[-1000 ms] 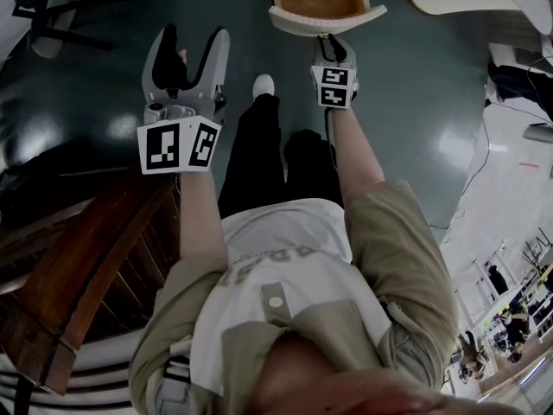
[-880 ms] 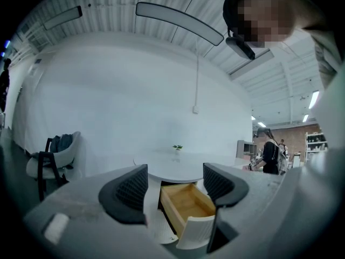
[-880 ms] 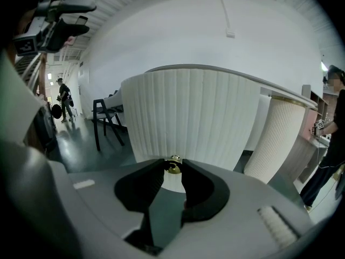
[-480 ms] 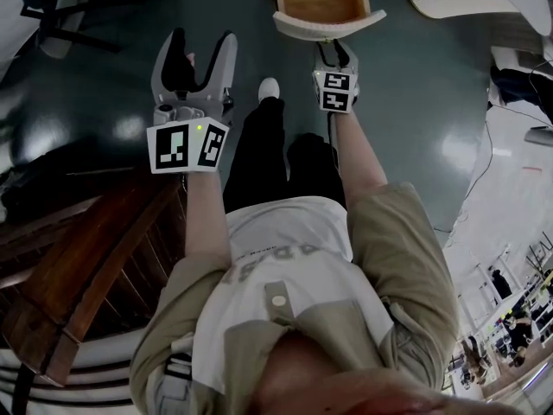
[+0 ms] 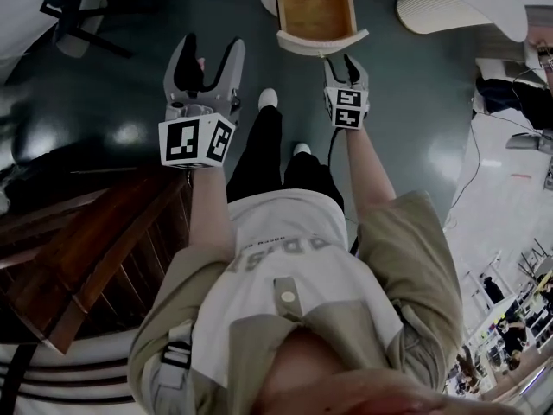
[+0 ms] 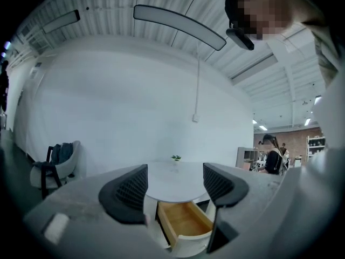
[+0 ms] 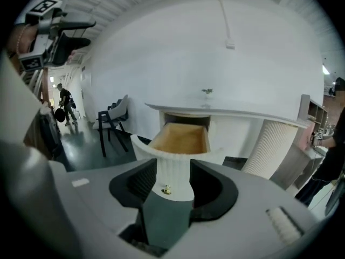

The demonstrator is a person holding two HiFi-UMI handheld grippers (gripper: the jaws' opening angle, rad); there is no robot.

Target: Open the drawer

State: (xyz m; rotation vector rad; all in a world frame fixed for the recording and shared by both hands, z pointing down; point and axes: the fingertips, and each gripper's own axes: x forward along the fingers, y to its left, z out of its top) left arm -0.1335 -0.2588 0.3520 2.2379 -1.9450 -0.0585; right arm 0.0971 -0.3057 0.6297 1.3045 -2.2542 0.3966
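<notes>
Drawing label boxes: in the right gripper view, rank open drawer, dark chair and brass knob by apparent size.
1. open drawer
2. dark chair, farther off, so true size is unsure
3. brass knob

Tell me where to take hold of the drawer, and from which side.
Grip the small brass knob in the middle of the curved white front of the drawer, coming straight at it from the floor side. The knob alone sticks out; the ribbed front is too broad. The right tongs, whose jaws have just been opening, face it, with the knob between them but not gripped.
</notes>
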